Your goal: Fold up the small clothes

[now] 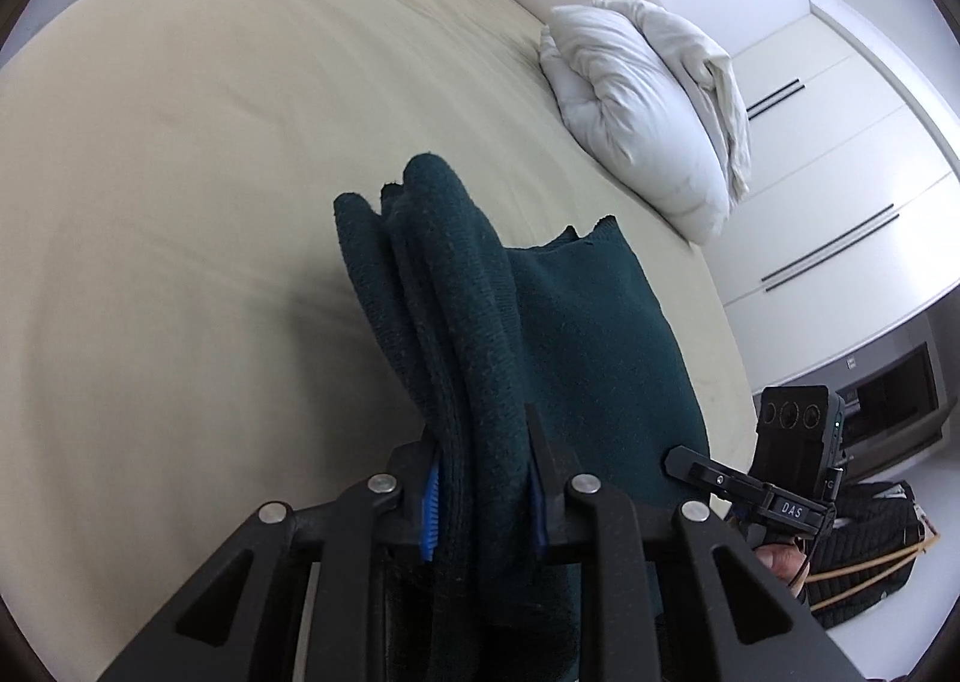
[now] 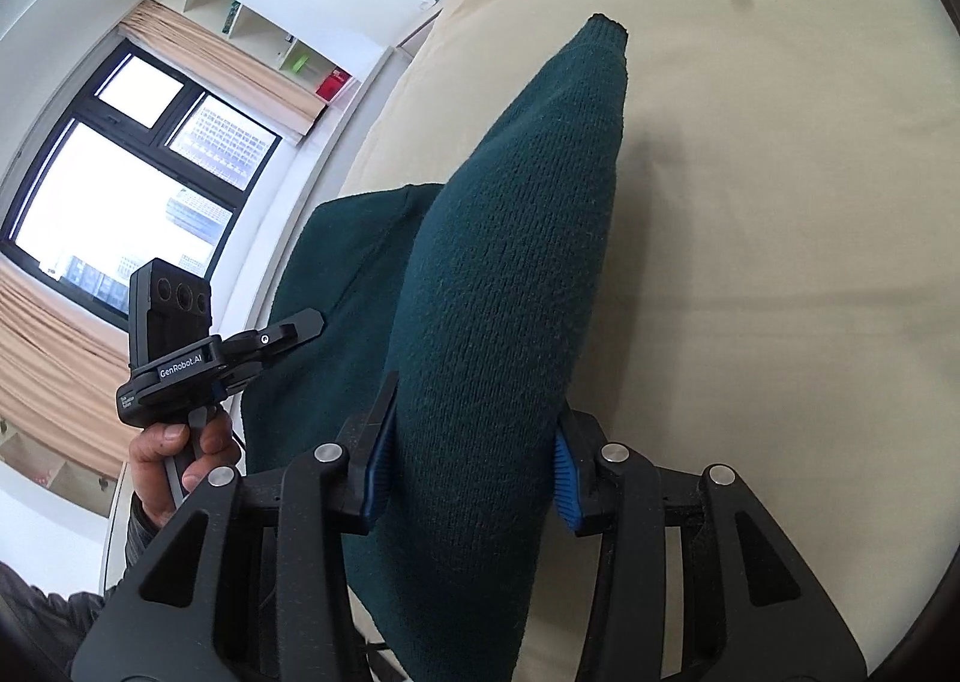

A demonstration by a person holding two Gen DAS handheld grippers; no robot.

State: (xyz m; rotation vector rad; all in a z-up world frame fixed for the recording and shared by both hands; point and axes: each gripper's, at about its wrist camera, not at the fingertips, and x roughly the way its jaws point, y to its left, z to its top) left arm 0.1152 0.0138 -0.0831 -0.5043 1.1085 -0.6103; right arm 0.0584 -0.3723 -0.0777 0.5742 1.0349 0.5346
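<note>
Left wrist view: left gripper [image 1: 483, 493] clamps the bunched dark green knit sweater [image 1: 480, 322]; right gripper [image 2: 474, 472] clamps its sleeve above the bare beige bedsheet [image 1: 180, 172].

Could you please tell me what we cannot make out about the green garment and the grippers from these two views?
- Green knit garment: its lower part is cut off by the bottom edge, both views.
- Left gripper, right gripper: pad faces buried in cloth.
- Garment type: bunched folds hide its shape.
</note>
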